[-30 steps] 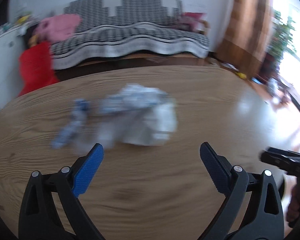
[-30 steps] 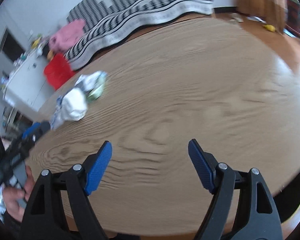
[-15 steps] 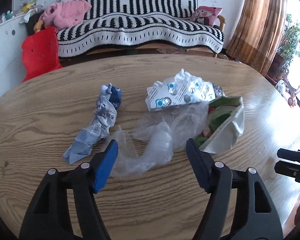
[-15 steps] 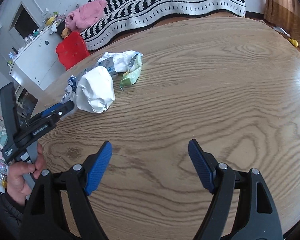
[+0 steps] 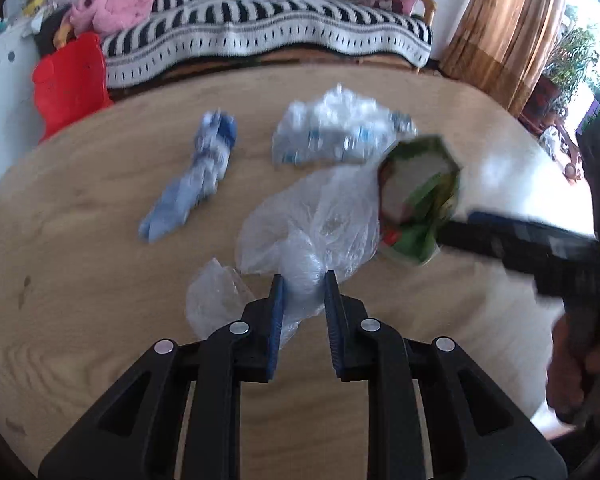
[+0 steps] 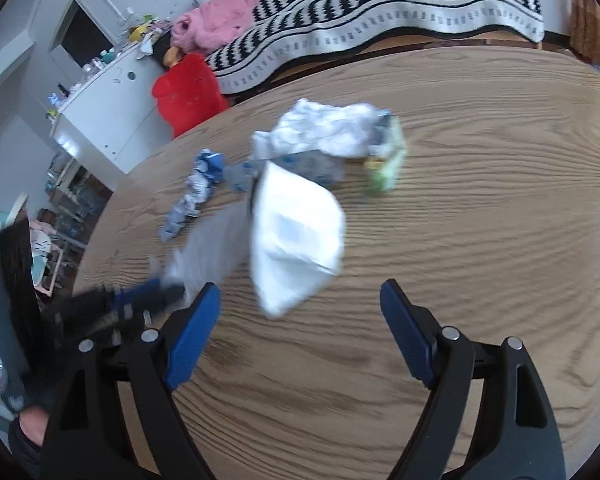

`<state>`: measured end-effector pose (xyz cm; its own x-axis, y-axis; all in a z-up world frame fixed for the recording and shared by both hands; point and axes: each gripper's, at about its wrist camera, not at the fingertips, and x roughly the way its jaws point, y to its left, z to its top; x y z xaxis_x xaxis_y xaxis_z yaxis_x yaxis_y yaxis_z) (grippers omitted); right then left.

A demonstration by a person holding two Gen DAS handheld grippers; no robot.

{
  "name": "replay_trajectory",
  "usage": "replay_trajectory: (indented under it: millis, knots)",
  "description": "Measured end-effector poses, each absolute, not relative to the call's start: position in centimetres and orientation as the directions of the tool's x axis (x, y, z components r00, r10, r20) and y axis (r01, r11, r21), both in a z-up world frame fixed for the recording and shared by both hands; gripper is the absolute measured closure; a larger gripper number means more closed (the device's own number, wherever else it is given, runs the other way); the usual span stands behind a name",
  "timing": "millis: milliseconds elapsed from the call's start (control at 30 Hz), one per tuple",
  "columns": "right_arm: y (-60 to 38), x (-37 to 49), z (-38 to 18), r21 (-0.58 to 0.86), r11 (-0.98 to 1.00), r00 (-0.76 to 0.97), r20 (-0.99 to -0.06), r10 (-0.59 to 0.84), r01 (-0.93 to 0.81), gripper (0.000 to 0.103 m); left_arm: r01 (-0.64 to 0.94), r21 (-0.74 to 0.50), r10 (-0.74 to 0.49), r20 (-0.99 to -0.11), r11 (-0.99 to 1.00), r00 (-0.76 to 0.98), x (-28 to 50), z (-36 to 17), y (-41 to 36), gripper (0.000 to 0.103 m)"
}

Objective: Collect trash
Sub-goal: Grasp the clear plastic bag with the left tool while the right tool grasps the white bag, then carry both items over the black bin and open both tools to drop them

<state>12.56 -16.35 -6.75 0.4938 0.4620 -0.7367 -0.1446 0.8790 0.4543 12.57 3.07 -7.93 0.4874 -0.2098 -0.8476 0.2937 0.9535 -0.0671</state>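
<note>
The left tool (image 5: 303, 280) has its blue pads drawn narrow around a twisted neck of the clear plastic bag (image 5: 312, 220), which lies just below the middle of the left wrist frame on the wooden bench (image 5: 80, 280). The film looks thin, crinkled and nearly weightless. It should crush to almost nothing and may slide between smooth pads, so the bunched neck is the sensible place to hold it, not a single loose layer.

Touching the bag's right side is a green-and-white snack packet (image 5: 420, 200), open-mouthed, with a pale lining showing. It appears light, springy and crackly, best pinched at a flattened edge. The dark, blurred shape reaching in from the right of that frame seems to be the other tool, close to the packet; whether they touch I cannot tell.

Above centre sits a crumpled white-and-blue wrapper (image 5: 340, 132), and to the upper left a twisted blue paper wad (image 5: 196, 184), apart from the rest. Both look soft and compressible, easy to grip across their bulk.

In the right wrist view the right tool (image 6: 300, 308) stands wide, holding nothing, with the white side of the packet (image 6: 296, 240) just ahead of its pads, blurred. None of this trash looks fragile. The main risk is light pieces slipping or dragging their neighbours along.
</note>
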Motion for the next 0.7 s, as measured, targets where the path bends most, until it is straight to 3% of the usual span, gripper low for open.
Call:
replay_trajectory:
  millis: [133,200,233,267,333,367,700]
  knots:
    - [-15.0,13.4,-7.4,0.466,0.872,0.492,-0.731,0.473,-0.147,0.024,0.28,-0.077,-0.207,-0.856,0.957,0.473,11.6,-8.4,4.8,0.084]
    - [-14.7,13.8,-7.9,0.472,0.871,0.486,-0.734,0.474,-0.136,0.029,0.265,-0.083,-0.205,-0.855,0.961,0.476,11.3,-8.4,5.7,0.084]
    - [-14.5,13.8,-7.8,0.455,0.88,0.498,-0.736,0.458,-0.136,0.038,0.257,-0.089,-0.206,-0.855,0.962,0.476,11.2,-8.3,5.9,0.084]
    - [-14.4,13.9,-7.9,0.447,0.885,0.492,-0.745,0.451,-0.134,0.061,0.248,-0.093,-0.205,-0.855,0.964,0.477,11.1,-8.1,6.2,0.084]
    - [-14.4,13.8,-8.1,0.443,0.887,0.489,-0.75,0.446,-0.13,0.075,0.243,-0.096,-0.206,-0.85,0.965,0.485,11.0,-7.8,6.4,0.084]
    - [-14.4,13.6,-7.9,0.415,0.901,0.5,-0.758,0.419,-0.126,0.089,0.241,-0.098,-0.209,-0.846,0.966,0.491,11.0,-7.5,6.4,0.084]
    - [-21.0,8.5,-3.5,0.375,0.924,0.61,-0.716,0.339,-0.074,0.091,0.253,-0.108,-0.239,-0.782,0.962,0.576,9.7,-3.2,2.8,0.084]
